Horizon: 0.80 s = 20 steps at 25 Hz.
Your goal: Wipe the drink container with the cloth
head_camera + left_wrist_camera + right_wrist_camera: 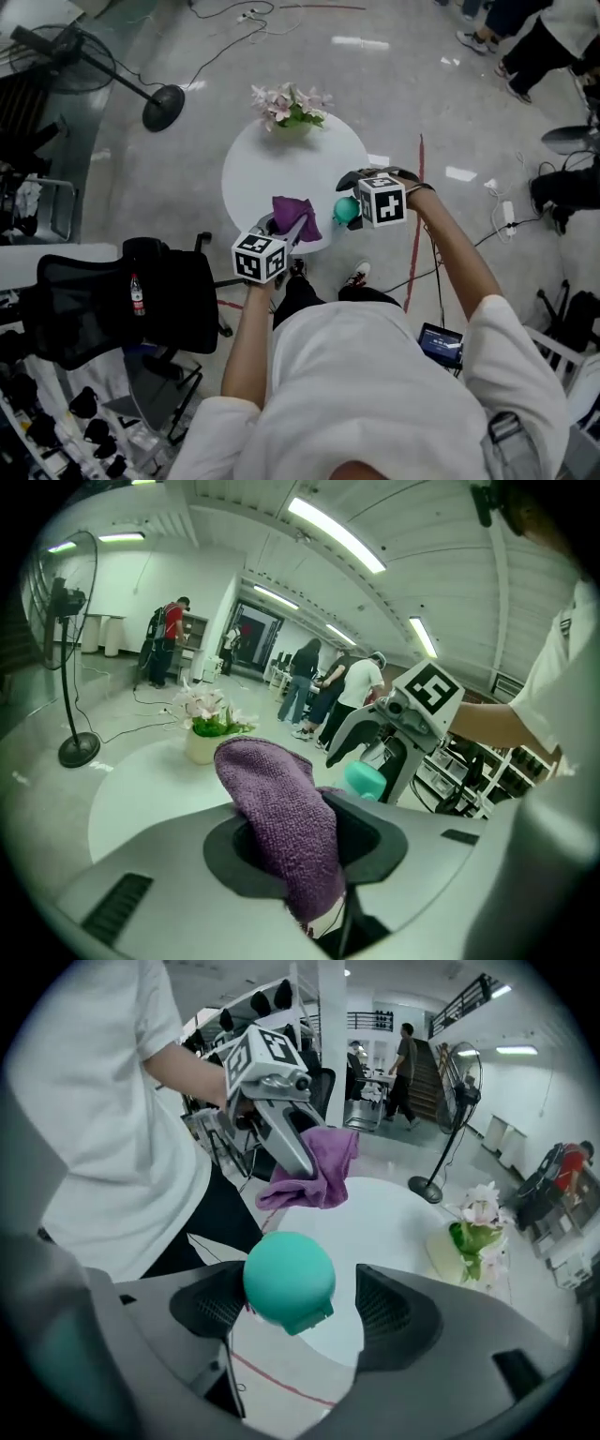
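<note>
While the left gripper [289,232] is clamped tight on a purple cloth [281,827] that bunches up out of its jaws, the right gripper [292,1305] has its jaws spread wide around the teal drink container [289,1279], one pad against it and a clear gap at the other. Both grippers are at the near edge of the round white table [300,159], cloth just left of the container, with a pot of pink flowers [291,108] at the far edge

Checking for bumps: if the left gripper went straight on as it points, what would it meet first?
Probably the round white table, between the flower pot and the teal container; depth is unclear.
</note>
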### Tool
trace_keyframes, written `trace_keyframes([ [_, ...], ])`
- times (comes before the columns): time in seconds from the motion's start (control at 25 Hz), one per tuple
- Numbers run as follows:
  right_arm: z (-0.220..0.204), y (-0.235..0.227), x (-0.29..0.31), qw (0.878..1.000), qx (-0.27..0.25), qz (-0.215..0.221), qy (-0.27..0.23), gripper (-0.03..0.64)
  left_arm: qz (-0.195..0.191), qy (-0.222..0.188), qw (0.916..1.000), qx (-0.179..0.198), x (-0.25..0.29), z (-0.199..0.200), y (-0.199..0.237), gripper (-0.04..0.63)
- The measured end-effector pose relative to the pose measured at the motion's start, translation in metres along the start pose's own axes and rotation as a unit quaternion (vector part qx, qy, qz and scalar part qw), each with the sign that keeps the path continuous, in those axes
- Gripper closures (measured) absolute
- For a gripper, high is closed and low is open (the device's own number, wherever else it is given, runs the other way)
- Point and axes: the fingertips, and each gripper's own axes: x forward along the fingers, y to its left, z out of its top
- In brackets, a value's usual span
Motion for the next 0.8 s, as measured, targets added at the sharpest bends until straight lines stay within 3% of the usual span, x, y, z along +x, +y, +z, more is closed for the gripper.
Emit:
trace_keyframes([
  [0.12, 0.007, 0.007, 0.007, 0.999, 0.029, 0.041, -0.019, 0.307, 0.013, -0.01, 0.9998, -0.005, -0.01, 0.001, 0.002, 0.471],
  [0.2, 0.011, 0.007, 0.009, 0.998, 0.032, 0.04, -0.038, 0.307, 0.019, -0.013, 0.9997, -0.008, -0.013, 0.0, 0.005, 0.471],
  [0.32, 0.015, -0.001, 0.007, 0.997, 0.049, 0.015, -0.056, 0.31, 0.016, -0.014, 0.9998, -0.007, -0.013, 0.003, 0.008, 0.471],
  [0.44, 0.016, -0.018, 0.003, 0.992, 0.101, -0.037, -0.069, 0.31, 0.002, -0.01, 0.9999, 0.007, -0.008, 0.012, 0.008, 0.471],
  [0.6, 0.012, -0.045, -0.002, 0.964, 0.212, -0.128, -0.098, 0.311, -0.026, 0.003, 0.9987, 0.045, 0.011, 0.035, 0.01, 0.471],
  [0.8, 0.014, -0.057, -0.002, 0.934, 0.28, -0.19, -0.117, 0.311, -0.063, 0.011, 0.9936, 0.093, 0.038, 0.067, 0.013, 0.471],
])
